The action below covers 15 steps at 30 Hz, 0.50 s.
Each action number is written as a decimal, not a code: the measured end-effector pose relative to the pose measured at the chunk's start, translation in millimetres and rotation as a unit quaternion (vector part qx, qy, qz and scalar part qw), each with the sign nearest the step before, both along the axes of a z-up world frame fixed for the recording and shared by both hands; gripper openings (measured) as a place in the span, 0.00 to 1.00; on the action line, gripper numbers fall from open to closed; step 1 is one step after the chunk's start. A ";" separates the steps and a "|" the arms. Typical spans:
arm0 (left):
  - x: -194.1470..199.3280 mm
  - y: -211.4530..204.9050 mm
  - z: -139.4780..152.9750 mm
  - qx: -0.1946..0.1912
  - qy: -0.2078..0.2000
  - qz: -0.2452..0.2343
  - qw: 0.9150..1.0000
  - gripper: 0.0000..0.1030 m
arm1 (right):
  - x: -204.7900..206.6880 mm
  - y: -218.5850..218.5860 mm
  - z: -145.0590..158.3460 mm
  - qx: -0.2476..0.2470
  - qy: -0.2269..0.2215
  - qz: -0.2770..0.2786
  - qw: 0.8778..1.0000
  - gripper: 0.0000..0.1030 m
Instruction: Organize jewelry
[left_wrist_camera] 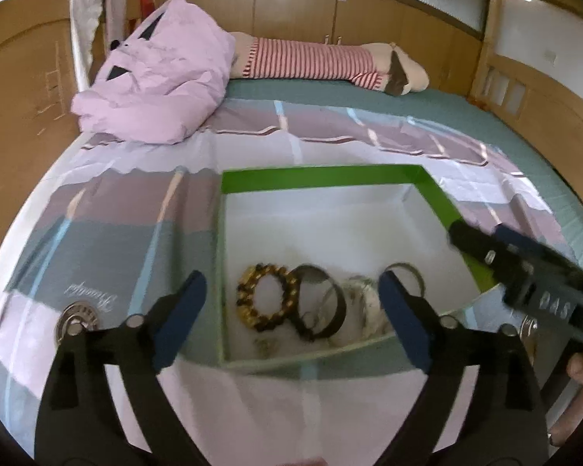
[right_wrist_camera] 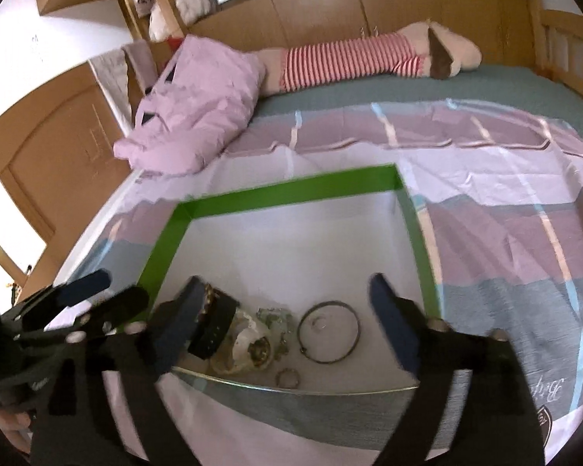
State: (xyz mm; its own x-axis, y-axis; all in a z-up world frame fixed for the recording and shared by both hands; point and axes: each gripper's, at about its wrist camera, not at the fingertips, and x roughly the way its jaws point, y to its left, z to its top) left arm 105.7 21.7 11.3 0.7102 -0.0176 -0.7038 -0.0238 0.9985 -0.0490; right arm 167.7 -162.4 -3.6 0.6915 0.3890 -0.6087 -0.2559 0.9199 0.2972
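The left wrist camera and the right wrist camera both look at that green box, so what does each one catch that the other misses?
Only the left wrist view shows the gold and dark beaded bracelet whole, lying at the left of the jewelry pile.

Only the right wrist view shows the thin metal bangle lying flat and apart from the pile, and a small ring by the near wall.

Both show the green box, the pink quilt, the striped plush toy, and the open left hand-held gripper and right hand-held gripper holding nothing.
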 end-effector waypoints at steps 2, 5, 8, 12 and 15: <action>-7.5 2.5 -1.1 0.002 0.013 0.007 1.000 0.96 | -6.4 -3.1 4.7 -0.012 -0.011 -0.033 0.999 0.99; -14.1 5.4 -4.0 0.009 0.036 0.016 0.999 0.97 | -21.3 -2.7 12.7 -0.045 -0.030 -0.051 0.997 0.99; -19.0 7.4 -5.6 0.007 0.048 0.020 0.999 0.97 | -35.1 -1.4 21.3 -0.060 -0.050 -0.052 0.996 0.99; -21.9 9.9 -2.3 -0.001 0.051 0.022 0.998 0.97 | -40.6 -3.8 23.3 -0.053 -0.052 -0.048 0.996 0.99; -24.0 8.9 0.0 -0.003 0.049 0.017 0.999 0.97 | -39.0 -4.4 20.1 -0.053 -0.047 -0.053 0.996 0.99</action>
